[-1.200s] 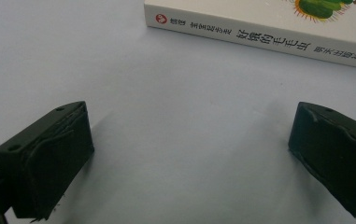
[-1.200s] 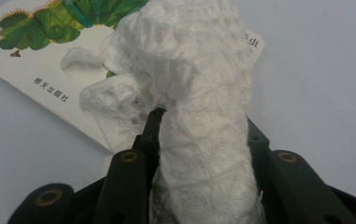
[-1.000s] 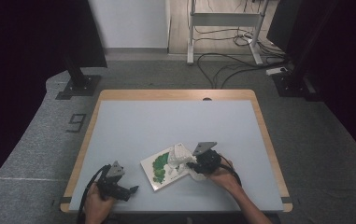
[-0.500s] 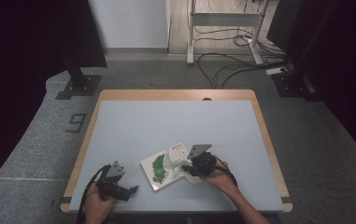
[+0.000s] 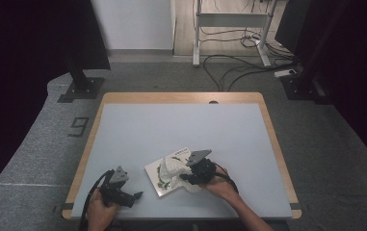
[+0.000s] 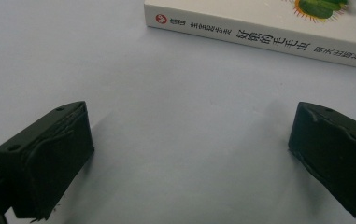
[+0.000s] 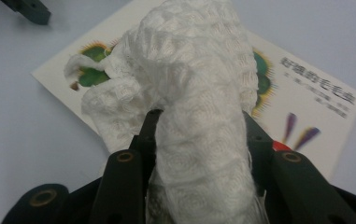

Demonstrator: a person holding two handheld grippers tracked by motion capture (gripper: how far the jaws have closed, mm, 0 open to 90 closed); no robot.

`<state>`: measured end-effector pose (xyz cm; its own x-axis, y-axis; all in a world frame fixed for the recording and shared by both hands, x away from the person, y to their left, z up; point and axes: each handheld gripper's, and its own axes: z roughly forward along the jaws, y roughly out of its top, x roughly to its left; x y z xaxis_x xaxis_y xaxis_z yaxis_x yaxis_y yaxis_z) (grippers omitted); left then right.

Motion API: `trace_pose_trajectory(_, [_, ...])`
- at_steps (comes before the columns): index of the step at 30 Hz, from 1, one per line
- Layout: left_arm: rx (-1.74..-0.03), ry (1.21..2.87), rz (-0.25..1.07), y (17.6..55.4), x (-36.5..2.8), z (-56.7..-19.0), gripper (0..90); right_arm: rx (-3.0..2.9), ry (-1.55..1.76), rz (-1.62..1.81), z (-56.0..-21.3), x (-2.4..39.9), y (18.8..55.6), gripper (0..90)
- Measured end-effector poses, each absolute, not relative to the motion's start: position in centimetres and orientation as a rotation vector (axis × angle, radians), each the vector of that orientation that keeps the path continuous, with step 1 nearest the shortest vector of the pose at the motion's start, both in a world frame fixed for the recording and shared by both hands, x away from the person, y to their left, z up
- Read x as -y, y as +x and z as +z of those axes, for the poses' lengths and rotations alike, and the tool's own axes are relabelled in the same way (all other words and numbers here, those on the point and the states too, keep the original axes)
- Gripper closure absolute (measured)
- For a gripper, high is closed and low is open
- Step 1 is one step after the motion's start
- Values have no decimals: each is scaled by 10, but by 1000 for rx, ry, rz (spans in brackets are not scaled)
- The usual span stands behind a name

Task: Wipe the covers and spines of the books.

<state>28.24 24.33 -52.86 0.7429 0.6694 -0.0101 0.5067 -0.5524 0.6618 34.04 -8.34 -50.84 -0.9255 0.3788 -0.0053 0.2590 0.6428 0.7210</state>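
A white picture book (image 5: 164, 177) (image 7: 306, 107) with a green caterpillar cover lies flat near the table's front edge. My right gripper (image 5: 196, 172) (image 7: 199, 126) is shut on a bunched white cloth (image 7: 189, 93) (image 5: 171, 168), which drapes forward over the book's cover. My left gripper (image 5: 135, 196) (image 6: 189, 158) rests low on the table at the front left, open with nothing between its jaws. Its camera looks at the book's spine (image 6: 255, 37), a short way ahead.
The pale grey table (image 5: 181, 130) has a wooden rim and much bare surface behind the book. Black stands, a white desk frame and cables sit on the floor beyond the far edge.
My right gripper has slid a little to the left over the book with the cloth in it. The left gripper has stayed where it was.
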Motion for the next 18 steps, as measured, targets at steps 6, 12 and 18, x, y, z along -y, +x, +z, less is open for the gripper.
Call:
trace_pose_trajectory(6, [-881, 2280, 320, 282, -243, -529, 0, -2736, 472, 1173, -508, 68, 334, 608])
trace_pose_trajectory(12, [-881, 2279, 319, 282, -243, -529, 0, -2767, 424, 1197, -507, 52, 329, 608])
trace_pose_trajectory(18, [-880, 2281, 320, 282, -243, -528, 0, -2790, 386, 1215, -507, 39, 324, 608])
